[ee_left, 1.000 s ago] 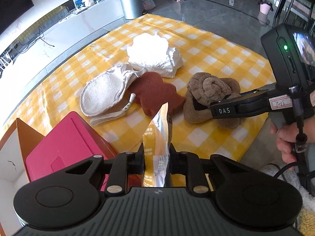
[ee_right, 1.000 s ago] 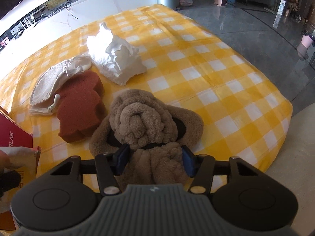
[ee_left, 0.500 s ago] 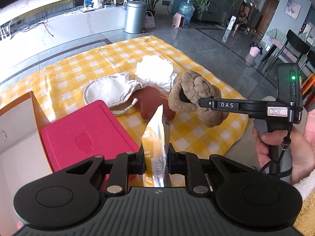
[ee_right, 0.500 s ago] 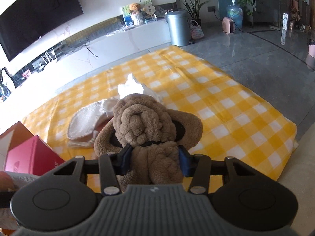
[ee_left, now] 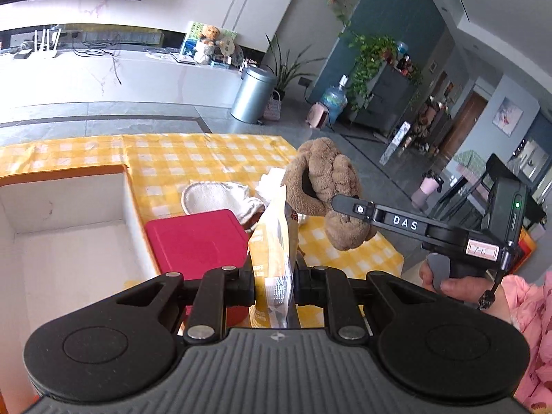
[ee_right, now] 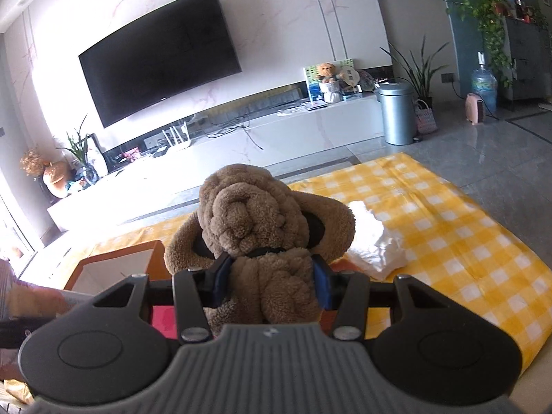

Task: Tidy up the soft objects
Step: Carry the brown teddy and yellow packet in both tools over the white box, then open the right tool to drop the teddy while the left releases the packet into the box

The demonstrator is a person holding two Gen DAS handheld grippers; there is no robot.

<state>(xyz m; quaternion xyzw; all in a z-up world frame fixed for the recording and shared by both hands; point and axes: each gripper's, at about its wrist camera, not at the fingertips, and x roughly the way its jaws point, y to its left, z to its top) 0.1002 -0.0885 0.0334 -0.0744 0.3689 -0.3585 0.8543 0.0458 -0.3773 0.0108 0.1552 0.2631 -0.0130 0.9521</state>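
Tongs first: left tongs [ee_left: 274, 284] are narrow, clamped on a crinkly orange-and-white foil snack packet [ee_left: 276, 241] held upright by its lower edge. Right tongs [ee_right: 270, 284] sit approx. half open, blue pads pressing the body of a brown curly-fleece plush dog [ee_right: 258, 231], which hangs in the air, clear of the yellow-and-white checked cloth [ee_right: 465, 227].

Handling, as I judge it: plush is light and squashy, so it compresses w/o slipping; gripping the torso just below the collar looks secure. Packet is thin, slick and crushable, so light pressure only.

Open white-lined cardboard box [ee_left: 69, 227] sits beside a red flat-lidded box [ee_left: 196, 238]. White crumpled cloth [ee_right: 372, 241] and a cream mitt-shaped pad [ee_left: 214, 198] lie on the checked cloth.
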